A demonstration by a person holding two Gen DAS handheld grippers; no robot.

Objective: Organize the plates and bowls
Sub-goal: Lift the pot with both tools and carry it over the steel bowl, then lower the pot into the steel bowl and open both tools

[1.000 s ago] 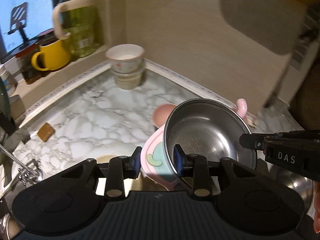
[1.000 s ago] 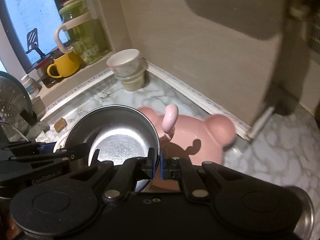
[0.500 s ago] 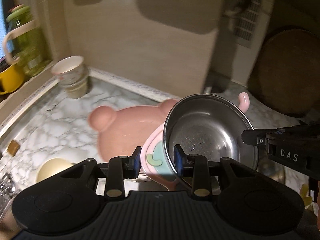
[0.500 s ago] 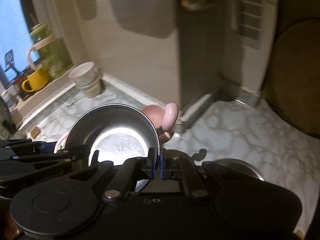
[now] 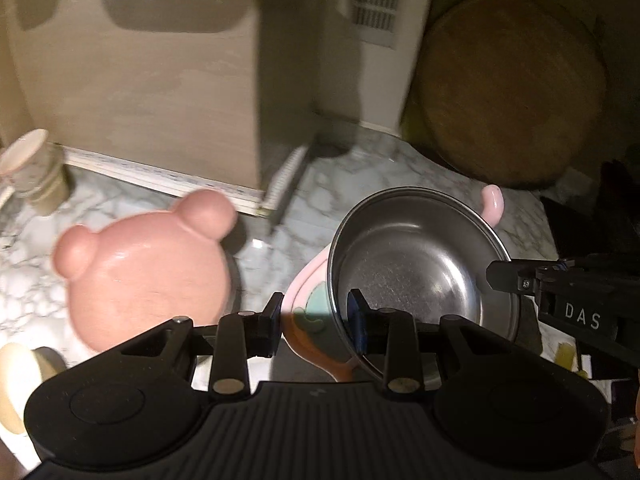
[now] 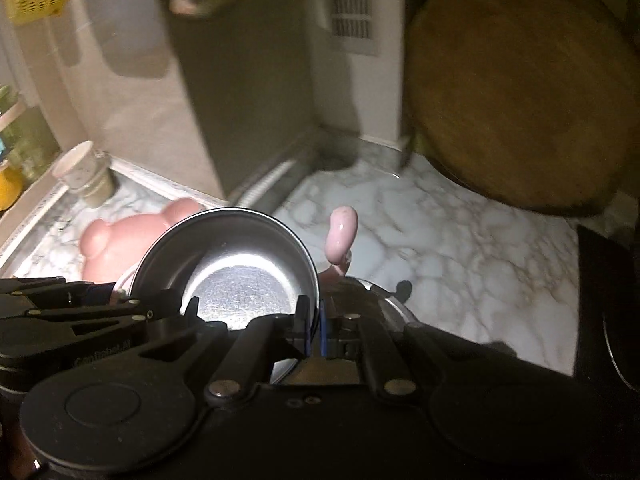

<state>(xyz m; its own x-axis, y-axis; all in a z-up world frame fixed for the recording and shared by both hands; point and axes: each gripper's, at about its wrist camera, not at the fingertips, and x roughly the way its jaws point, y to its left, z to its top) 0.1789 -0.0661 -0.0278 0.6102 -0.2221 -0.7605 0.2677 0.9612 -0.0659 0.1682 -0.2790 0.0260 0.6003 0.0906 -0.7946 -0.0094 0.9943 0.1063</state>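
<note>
At the far left, a short stack of pale ceramic cups point(image 5: 30, 172) stands against the beige wall, and this part looks already sorted. Nearer, the pink bear-shaped plate with two round ears point(image 5: 148, 268) lies alone on the white marble counter point(image 5: 360, 188), and a small cream bowl point(image 5: 16, 376) sits at the near left edge; both seem not yet put away. In the middle, the round steel bowl in its pink shell with a curled handle point(image 5: 416, 268) is carried above the counter. The left gripper point(image 5: 316, 318) clamps its near wall, shell and steel together, with jaws set narrow. The right gripper point(image 6: 316, 330) pinches the thin rim, jaws almost fully together. The large round wooden board point(image 5: 512, 92) leans at the far right. I judge the task about midway.
</note>
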